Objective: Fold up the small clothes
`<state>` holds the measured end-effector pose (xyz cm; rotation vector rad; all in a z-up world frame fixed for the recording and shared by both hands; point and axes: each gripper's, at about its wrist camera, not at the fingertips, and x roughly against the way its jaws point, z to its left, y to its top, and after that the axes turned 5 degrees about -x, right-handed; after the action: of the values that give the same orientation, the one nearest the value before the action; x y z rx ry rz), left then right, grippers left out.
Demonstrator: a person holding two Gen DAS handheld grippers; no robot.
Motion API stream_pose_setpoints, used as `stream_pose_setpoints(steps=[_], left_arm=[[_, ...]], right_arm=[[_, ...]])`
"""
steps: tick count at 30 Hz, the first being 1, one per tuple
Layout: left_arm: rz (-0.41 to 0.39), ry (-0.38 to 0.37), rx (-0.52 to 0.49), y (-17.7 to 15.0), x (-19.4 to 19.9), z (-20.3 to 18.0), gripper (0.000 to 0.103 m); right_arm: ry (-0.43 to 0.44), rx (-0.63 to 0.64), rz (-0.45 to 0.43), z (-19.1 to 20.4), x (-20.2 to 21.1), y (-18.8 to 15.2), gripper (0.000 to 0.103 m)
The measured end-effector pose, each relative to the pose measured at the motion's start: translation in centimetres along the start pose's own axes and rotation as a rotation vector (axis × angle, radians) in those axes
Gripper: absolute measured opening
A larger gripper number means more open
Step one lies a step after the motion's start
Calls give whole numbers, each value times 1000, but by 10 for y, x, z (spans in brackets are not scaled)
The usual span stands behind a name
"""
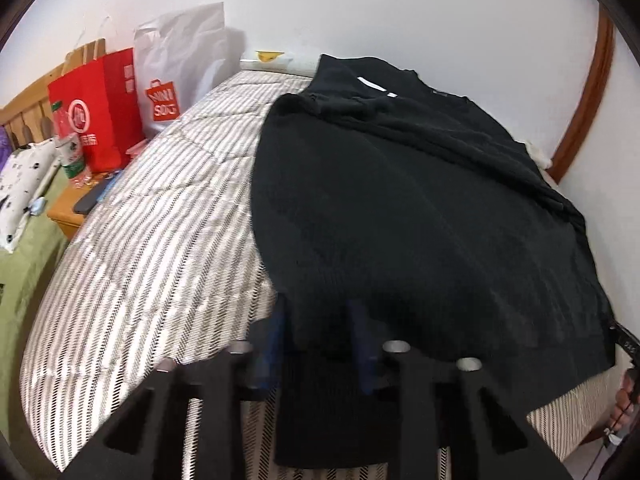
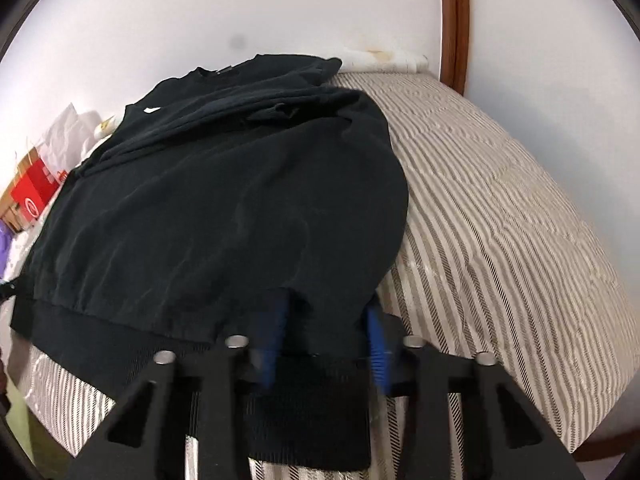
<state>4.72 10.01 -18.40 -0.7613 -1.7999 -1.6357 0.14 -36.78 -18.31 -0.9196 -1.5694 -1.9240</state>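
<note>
Black sweatshirt hem, white bag (reads "MINISO", seemingly)

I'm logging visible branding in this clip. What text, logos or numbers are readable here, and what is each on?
"MINI SOU" as it appears, last letter unclear: orange logo on the white bag.
Red bag: round white emblem and characters, too blurred to read.
Bottle: label too small to read.
Black sweatshirt: a white mark near the chest, no letters legible.

The sweater is black. The bedcover has grey and white stripes. One bag is red, another bag white.
</note>
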Motion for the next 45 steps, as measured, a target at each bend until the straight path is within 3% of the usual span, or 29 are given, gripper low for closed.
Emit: stream_pose_setpoints(steps=[3,6,16,22,27,34,40,45], left_arm=[[-5,-41,41,-2,8,13,12],[-69,-88,38,-8,32,23,11],[-149,-209,50,-34,88,24,11],[-229,-248,51,-29,109,28,11],[-294,-266,53,2,116,26,11],[-372,-194,37,62,117,18,11],[-398,-186,74,114,96,17,11],[-397,-141,59,164,59,7,11]], right_arm=[[64,-28,-2,-4,9,2,11],[109,-35,-15,-9,26,-1,10],[173,-61,-62,-29,78,-5,10],[219,-49,-132,-28,113,-4,10],[241,-53,-190,-18,122,22,10],[287,-79,-284,-2,128,82,10],[312,-127,-339,1,116,144,10],[325,-156,-331,5,79,193,10]])
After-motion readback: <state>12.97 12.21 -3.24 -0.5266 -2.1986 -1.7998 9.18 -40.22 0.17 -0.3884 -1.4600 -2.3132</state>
